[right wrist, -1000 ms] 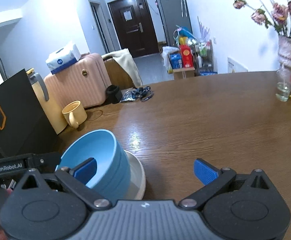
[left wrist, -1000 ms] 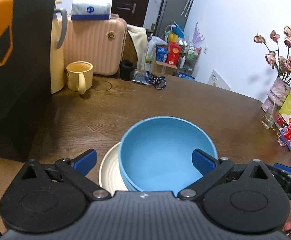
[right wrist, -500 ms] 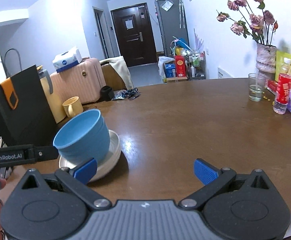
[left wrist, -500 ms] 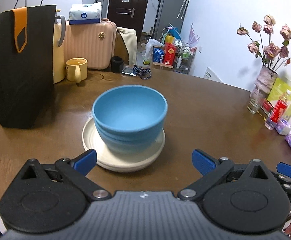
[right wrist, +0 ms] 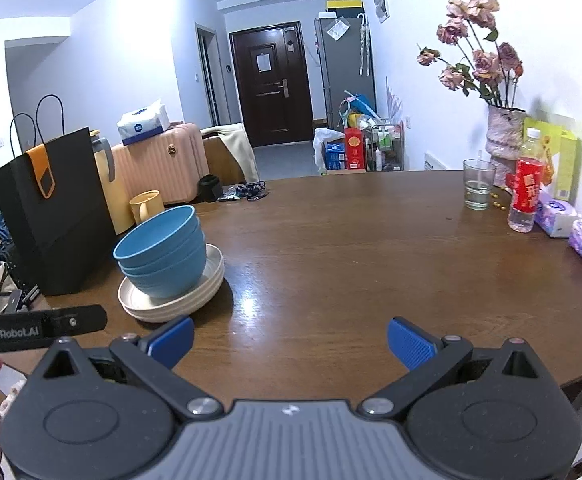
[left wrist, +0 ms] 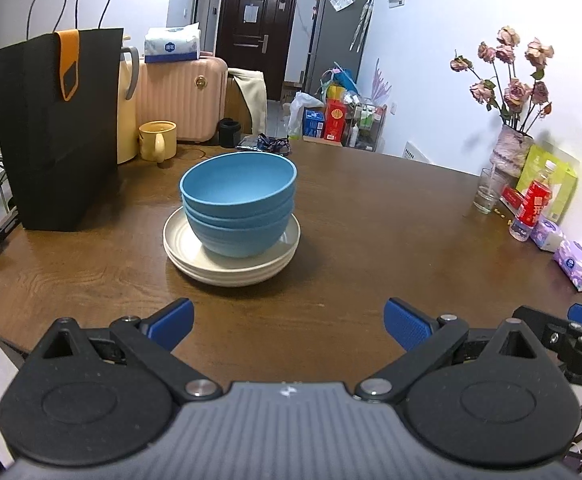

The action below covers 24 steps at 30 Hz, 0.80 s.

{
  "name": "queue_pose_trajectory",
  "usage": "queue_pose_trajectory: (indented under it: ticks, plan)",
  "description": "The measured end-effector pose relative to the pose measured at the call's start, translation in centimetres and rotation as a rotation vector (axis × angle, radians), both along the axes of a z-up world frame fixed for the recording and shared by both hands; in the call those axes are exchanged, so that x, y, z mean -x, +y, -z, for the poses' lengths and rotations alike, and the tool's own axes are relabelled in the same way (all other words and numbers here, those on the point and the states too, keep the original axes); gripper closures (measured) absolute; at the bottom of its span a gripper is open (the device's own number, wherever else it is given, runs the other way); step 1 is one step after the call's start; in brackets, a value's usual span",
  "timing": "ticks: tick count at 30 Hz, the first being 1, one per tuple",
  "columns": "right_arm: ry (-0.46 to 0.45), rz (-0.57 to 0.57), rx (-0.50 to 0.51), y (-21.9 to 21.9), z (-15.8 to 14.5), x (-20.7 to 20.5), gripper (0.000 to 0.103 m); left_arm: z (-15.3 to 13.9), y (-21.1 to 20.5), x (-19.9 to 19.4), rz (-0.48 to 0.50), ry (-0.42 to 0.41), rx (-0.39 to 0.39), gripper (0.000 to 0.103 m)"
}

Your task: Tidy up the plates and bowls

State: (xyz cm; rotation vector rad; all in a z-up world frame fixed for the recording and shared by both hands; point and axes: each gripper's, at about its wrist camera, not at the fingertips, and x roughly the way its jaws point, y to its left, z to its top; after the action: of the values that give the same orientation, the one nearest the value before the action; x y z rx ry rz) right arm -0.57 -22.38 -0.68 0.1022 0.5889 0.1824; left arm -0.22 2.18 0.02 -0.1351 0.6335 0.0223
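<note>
A nested stack of blue bowls [left wrist: 238, 204] stands on a stack of cream plates [left wrist: 231, 266] on the brown table. It also shows in the right wrist view, bowls [right wrist: 162, 254] on plates [right wrist: 173, 300], at the left. My left gripper [left wrist: 289, 322] is open and empty, held back from the stack near the table's front edge. My right gripper [right wrist: 290, 340] is open and empty, to the right of the stack and apart from it.
A black paper bag [left wrist: 57, 128], a yellow jug and a yellow mug [left wrist: 157, 140] stand left of the stack. A glass [right wrist: 477, 190], a red-labelled bottle [right wrist: 526, 196], tissue packs and a flower vase [right wrist: 505, 140] line the right edge.
Both grippers have drawn back and away from the stack, which now looks smaller and farther off. The left gripper no longer hovers over the bowls. The stack has not moved.
</note>
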Motion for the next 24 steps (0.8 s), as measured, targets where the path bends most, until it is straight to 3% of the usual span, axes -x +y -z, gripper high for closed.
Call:
queue_pose_trajectory:
  ticks: [10, 24]
  plan:
    - [-0.050, 0.012, -0.005, -0.9, -0.5, 3.0, 0.000, 0.1, -0.9, 3.4, 0.008, -0.031, -0.005, 0.000]
    - [-0.088, 0.027, 0.004, -1.0, -1.2, 5.1, 0.000, -0.7, -0.9, 5.0, 0.021, -0.076, -0.018, 0.000]
